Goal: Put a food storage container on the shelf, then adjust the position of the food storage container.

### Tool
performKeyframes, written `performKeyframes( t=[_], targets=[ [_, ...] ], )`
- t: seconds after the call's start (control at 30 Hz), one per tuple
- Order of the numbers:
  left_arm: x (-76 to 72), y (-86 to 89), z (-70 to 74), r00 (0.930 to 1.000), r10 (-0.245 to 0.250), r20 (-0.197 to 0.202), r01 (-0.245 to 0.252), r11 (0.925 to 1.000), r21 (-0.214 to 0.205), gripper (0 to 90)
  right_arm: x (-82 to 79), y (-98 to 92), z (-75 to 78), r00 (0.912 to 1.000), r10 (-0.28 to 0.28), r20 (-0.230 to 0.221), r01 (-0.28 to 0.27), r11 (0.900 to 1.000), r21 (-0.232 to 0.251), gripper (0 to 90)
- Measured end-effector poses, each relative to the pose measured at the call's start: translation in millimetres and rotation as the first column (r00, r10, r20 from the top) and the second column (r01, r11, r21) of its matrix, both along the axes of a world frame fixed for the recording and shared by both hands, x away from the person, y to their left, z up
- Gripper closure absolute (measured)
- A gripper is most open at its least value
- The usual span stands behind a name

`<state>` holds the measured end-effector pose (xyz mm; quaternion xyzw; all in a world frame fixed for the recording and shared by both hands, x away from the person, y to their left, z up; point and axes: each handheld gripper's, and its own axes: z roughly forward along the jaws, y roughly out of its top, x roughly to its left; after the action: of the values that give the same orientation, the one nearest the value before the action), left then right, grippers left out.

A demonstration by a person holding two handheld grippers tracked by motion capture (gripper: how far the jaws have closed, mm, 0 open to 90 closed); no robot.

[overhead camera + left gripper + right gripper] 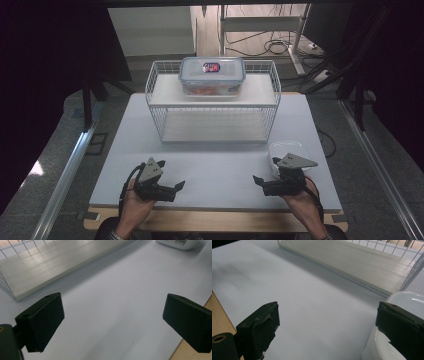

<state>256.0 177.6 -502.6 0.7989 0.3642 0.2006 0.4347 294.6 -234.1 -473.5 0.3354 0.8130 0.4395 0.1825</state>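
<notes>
Tub: I am taking the clear plastic tub [287, 152] as the thing in hand; it is sitting on the bench [220, 165] at the near right, just in front of the rack's [212, 102] right corner, and I am seeing its pale rounded side [397, 315] again in the right gripper view.

Handling: I am judging it light and thin-walled, likely to flex under a hard squeeze and to slide on the smooth bench; its glossy surface is looking slippery.

Where to hold: I am favouring the rim or a short side wall, where the plastic is probably stiffest; whether it is carrying a lid I cannot tell.

Right gripper [265, 186]: its jaws are standing wide apart and holding nothing. In its own view the tub is lying at the right-hand jaw, partly behind it, not between the two; I cannot tell whether that jaw is touching it.

Left gripper [172, 189]: its jaws are also standing wide apart over bare bench, well apart from the tub, whose corner [178, 243] is showing far off at the top of its view.

Box: a lidded box [212, 75] is resting on the rack's top shelf, away from both hands.
</notes>
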Motion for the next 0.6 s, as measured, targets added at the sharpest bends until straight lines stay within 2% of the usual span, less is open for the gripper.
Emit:
performKeyframes(
  t=[0.2,0.4,0.47,0.53,0.6],
  targets=[
    [0.4,1.0,-0.1,1.0000,0.004,0.004,-0.004,1.0000,-0.006,3.1,1.8,-0.8,-2.0,0.9998,-0.013,-0.016,0.013,0.9998,-0.012,5.3],
    [1.4,2.7,-1.2,0.9999,0.010,-0.003,-0.010,0.9999,-0.009,3.2,6.6,-4.4,-1.4,0.9966,-0.065,-0.051,0.063,0.9973,-0.037,0.9],
    [1.6,2.8,-1.2,0.9999,0.011,-0.004,-0.011,0.9999,-0.008,3.2,7.4,-6.3,0.8,0.9941,-0.088,-0.063,0.086,0.9958,-0.031,1.1],
    [1.8,2.5,-1.8,0.9999,0.012,-0.008,-0.012,0.9999,-0.009,3.2,8.9,-9.2,3.3,0.9919,-0.102,-0.075,0.100,0.9943,-0.038,4.4],
    [2.2,2.3,-2.3,0.9999,0.012,-0.010,-0.012,0.9999,-0.006,3.3,11.2,-15.2,6.4,0.9894,-0.120,-0.081,0.119,0.9926,-0.026,10.3]
  ],
)
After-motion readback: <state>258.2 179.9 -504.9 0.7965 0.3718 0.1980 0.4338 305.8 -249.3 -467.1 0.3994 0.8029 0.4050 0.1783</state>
